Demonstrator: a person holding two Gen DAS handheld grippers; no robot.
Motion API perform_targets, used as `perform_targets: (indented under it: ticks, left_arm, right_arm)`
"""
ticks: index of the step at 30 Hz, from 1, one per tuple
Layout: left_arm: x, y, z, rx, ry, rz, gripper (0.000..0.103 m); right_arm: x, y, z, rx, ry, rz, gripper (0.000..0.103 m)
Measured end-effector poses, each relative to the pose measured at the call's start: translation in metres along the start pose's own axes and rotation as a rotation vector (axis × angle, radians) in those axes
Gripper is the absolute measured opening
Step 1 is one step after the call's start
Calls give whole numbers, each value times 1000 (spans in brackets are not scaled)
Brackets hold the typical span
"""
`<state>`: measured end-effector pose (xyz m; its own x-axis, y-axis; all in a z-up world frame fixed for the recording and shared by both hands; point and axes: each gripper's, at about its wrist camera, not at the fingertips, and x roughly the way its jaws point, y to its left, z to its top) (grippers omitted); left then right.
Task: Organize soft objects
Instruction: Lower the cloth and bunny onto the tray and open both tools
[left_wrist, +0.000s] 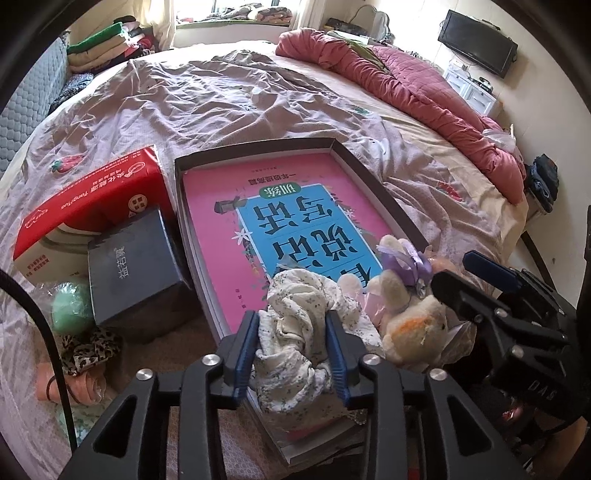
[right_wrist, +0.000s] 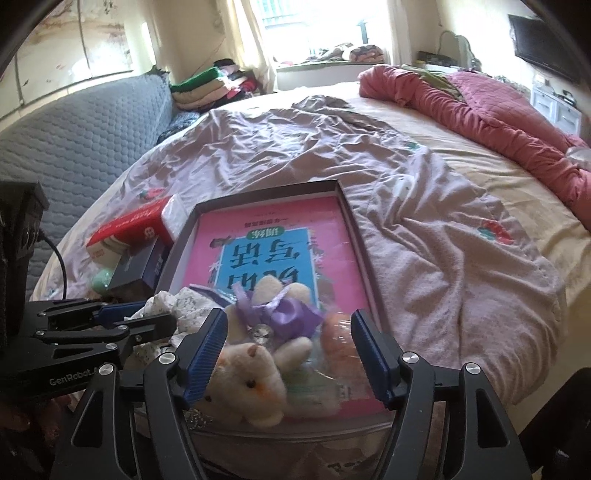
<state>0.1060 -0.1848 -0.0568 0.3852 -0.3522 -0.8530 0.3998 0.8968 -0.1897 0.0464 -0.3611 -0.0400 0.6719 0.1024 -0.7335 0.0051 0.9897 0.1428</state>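
A shallow dark box (left_wrist: 373, 177) on the bed holds a pink book (left_wrist: 221, 206). My left gripper (left_wrist: 293, 325) is shut on a white floral cloth (left_wrist: 295, 332) over the box's near end. Beside it lies a cream plush bunny (left_wrist: 410, 314) with a purple ribbon (left_wrist: 406, 258). In the right wrist view my right gripper (right_wrist: 288, 332) is open, its fingers either side of the bunny (right_wrist: 255, 380) and ribbon (right_wrist: 291, 314). The box (right_wrist: 354, 229) and cloth (right_wrist: 173, 306) show there too. An orange soft item (right_wrist: 336, 328) in clear wrap lies beside the bunny.
Left of the box lie a red tissue pack (left_wrist: 88, 206), a dark blue carton (left_wrist: 136, 266), a green ball (left_wrist: 70, 306) and a leopard scrunchie (left_wrist: 88, 347). A pink quilt (left_wrist: 424, 96) lies along the bed's far right. Folded clothes (left_wrist: 99, 44) are stacked at the back left.
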Motion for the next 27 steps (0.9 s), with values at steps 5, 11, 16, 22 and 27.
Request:
perform_targets:
  ticks: [5, 11, 16, 22, 27]
  left_arm:
    - [-4, -3, 1, 11, -4, 14, 43]
    - [-8, -5, 0, 14, -3, 29, 45]
    - [-14, -4, 1, 13, -16, 35, 52]
    - [-23, -3, 1, 8, -42, 50, 56]
    - [-29, -4, 2, 13, -50, 64, 56]
  right_arm:
    - [-9, -6, 1, 21, -16, -9, 72]
    - [-13, -4, 1, 1, -16, -21, 72]
    - [-17, -2, 1, 1, -20, -18, 73]
    - [-22, 3, 3, -11, -35, -15, 74]
    - [-26, 3, 4, -13, -36, -17, 74]
